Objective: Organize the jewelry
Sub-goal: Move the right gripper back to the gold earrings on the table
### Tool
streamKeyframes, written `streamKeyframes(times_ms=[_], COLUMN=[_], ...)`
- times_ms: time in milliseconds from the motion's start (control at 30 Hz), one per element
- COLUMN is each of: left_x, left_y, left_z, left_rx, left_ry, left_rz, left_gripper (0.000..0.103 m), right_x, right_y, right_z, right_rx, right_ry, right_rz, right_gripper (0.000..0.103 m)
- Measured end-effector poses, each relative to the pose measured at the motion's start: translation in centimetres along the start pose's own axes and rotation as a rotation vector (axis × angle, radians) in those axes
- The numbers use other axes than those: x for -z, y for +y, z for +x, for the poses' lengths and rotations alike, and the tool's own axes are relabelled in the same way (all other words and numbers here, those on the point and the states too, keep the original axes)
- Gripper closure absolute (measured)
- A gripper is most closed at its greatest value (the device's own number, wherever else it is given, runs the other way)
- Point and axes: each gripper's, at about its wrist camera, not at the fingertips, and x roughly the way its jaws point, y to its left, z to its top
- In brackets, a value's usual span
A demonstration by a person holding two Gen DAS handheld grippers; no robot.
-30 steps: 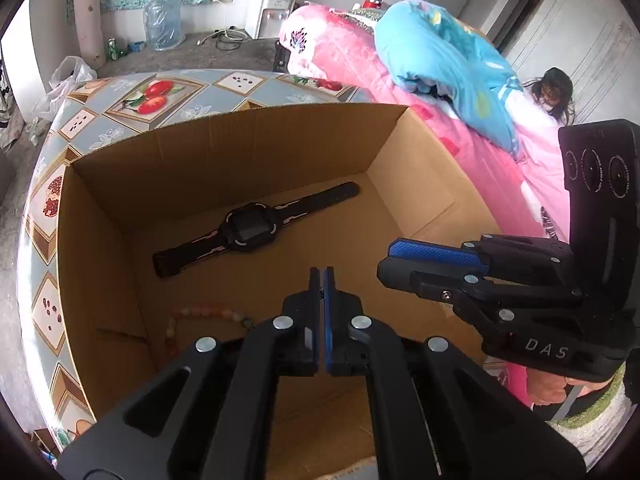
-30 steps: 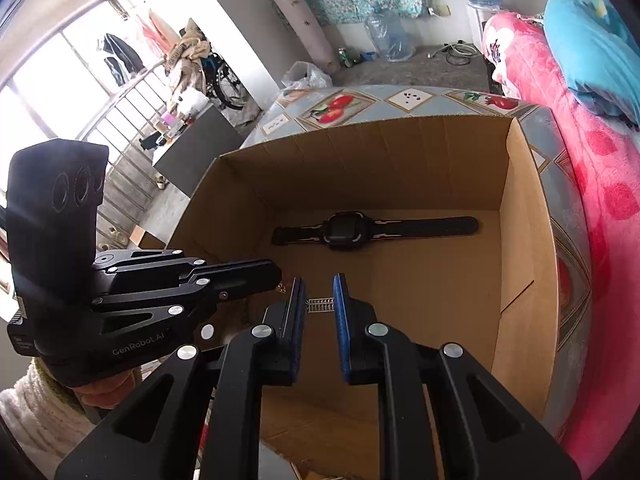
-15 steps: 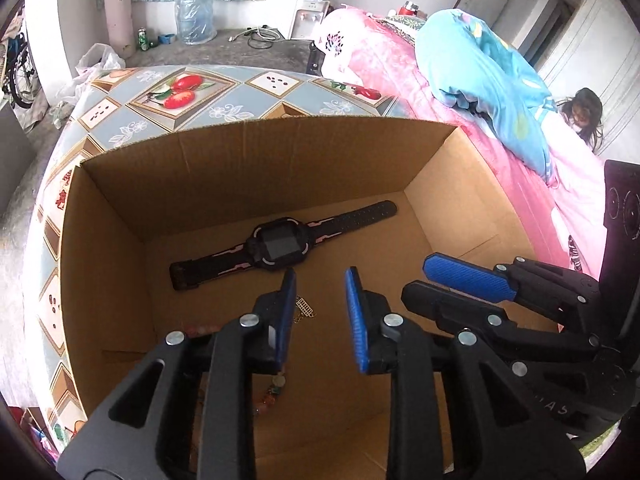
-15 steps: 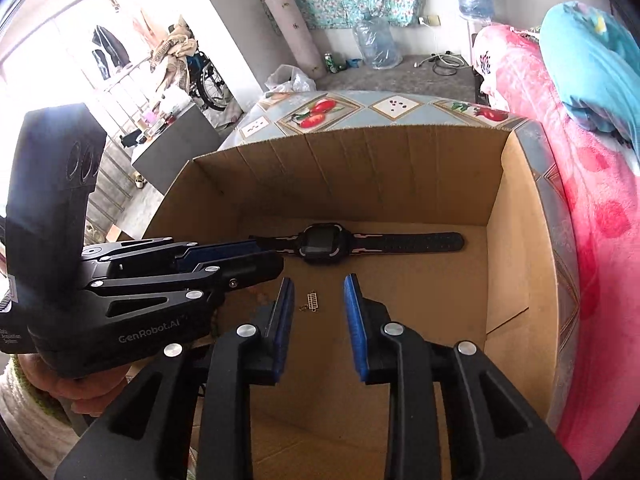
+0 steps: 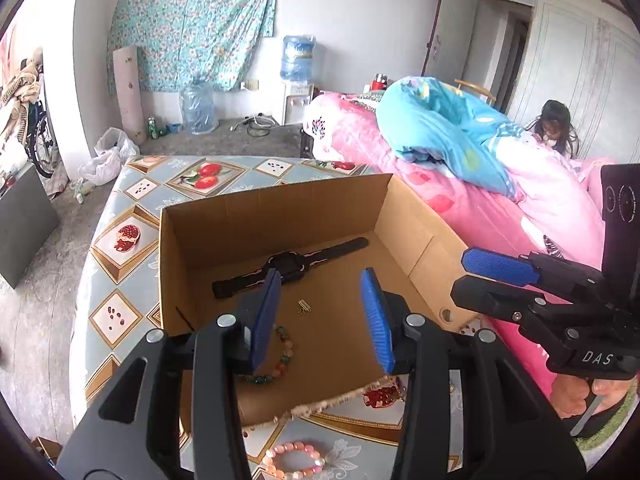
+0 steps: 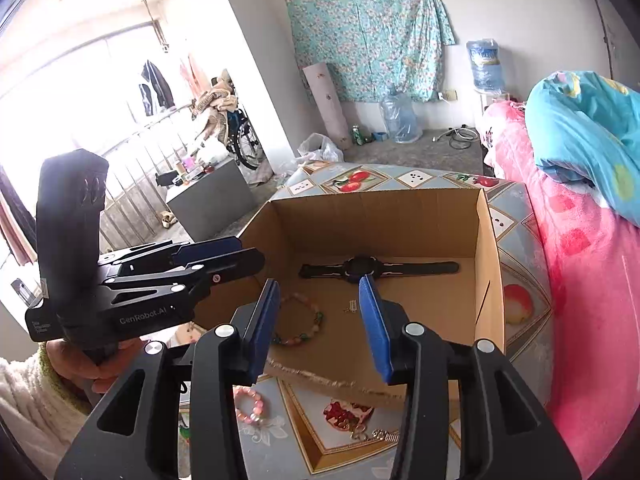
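Both the left gripper (image 5: 320,316) and right gripper (image 6: 320,316) have just been opening, nothing between them, the bead bracelet (image 5: 276,356) and small charm (image 5: 304,306) lying mid-frame in the cardboard box (image 5: 272,208) beside the watch (image 5: 288,268), while a pink bracelet (image 5: 294,460) waits on the bench (image 5: 120,280) at the lower edge.

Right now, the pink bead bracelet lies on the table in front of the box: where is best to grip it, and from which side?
Grip the pink bead bracelet by one side of its ring, coming from above. It lies flat on the tablecloth, so one jaw should go inside the loop and one outside, probably across the beads.
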Motion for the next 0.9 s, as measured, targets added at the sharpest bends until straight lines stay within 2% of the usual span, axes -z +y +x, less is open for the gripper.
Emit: streamKeyframes(times_ms=[133, 267, 400, 500, 567, 667, 733, 900], left_x=[2.7, 6.0, 9.8, 12.8, 14.3, 15.6, 16.0, 15.9], left_y=[-1.2, -2.3, -3.4, -3.7, -4.0, -4.9, -5.6, -7.0], left_z=[-3.7, -5.4, -5.5, -4.0, -2.3, -0.4, 0.8, 2.7], left_rx=[0.037, 0.068, 0.083, 0.115, 0.071, 0.034, 0.016, 0.027], left_ry=[-0.081, -0.100, -0.073, 0.001, 0.045, 0.086, 0.104, 0.084], left_rz=[0.035, 0.084, 0.103, 0.058, 0.064, 0.101, 0.137, 0.205], left_gripper=[0.056, 0.055, 0.054, 0.054, 0.054, 0.055, 0.062, 0.077], right_x=[3.5, 7.2, 11.7, 15.3, 17.1, 18.0, 18.0, 17.7], right_y=[0.5, -0.2, -1.4, -2.0, -2.1, -2.1, -2.3, -3.5], right_z=[-3.7, -6.8, -7.8, -6.4, -5.5, -4.5, -4.0, -2.4], right_rx=[0.000, 0.050, 0.079, 0.117, 0.143, 0.186, 0.226, 0.222], right_ry=[-0.060, -0.089, -0.062, 0.010, 0.054, 0.077, 0.083, 0.076], right_rz=[0.006, 0.029, 0.122, 0.194, 0.216, 0.197, 0.170, 0.182], right_gripper=[0.060, 0.060, 0.060, 0.060, 0.062, 0.067, 0.071, 0.079])
